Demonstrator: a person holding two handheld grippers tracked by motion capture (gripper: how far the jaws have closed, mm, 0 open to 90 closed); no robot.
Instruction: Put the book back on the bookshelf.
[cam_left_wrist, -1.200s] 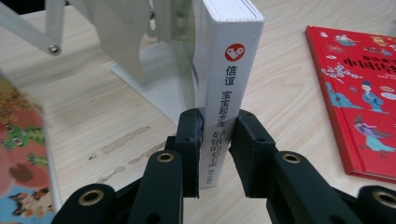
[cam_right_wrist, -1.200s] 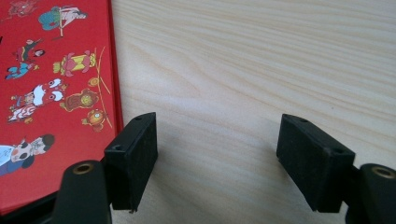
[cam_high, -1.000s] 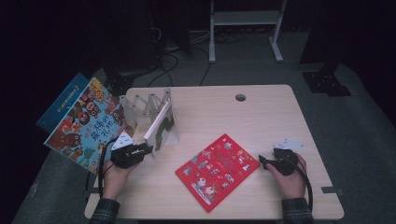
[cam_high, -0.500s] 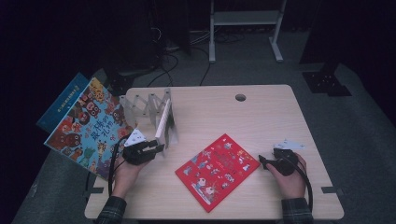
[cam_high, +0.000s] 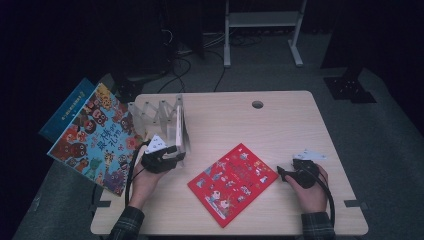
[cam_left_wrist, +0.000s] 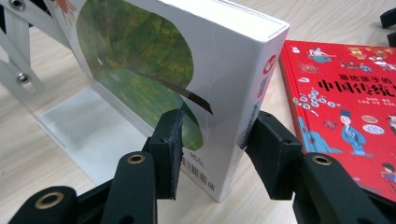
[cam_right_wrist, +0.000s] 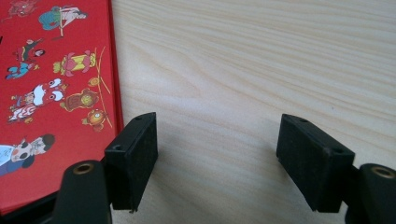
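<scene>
White book (cam_left_wrist: 219, 88) stands in the clear rack (cam_high: 155, 116) — left gripper (cam_left_wrist: 212, 154) jaws just opening around it; red book (cam_high: 233, 182) at 3 o'clock, right gripper (cam_right_wrist: 215, 158) apart.

Left tool (cam_left_wrist: 212, 140) just opening; right tool (cam_right_wrist: 217, 156) spread wide.

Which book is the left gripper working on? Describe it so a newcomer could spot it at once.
On the table, look to the clear rack at its left end. The white book stands upright there, between the left gripper jaws. Unlike the red book lying flat, it has a green cover.
</scene>
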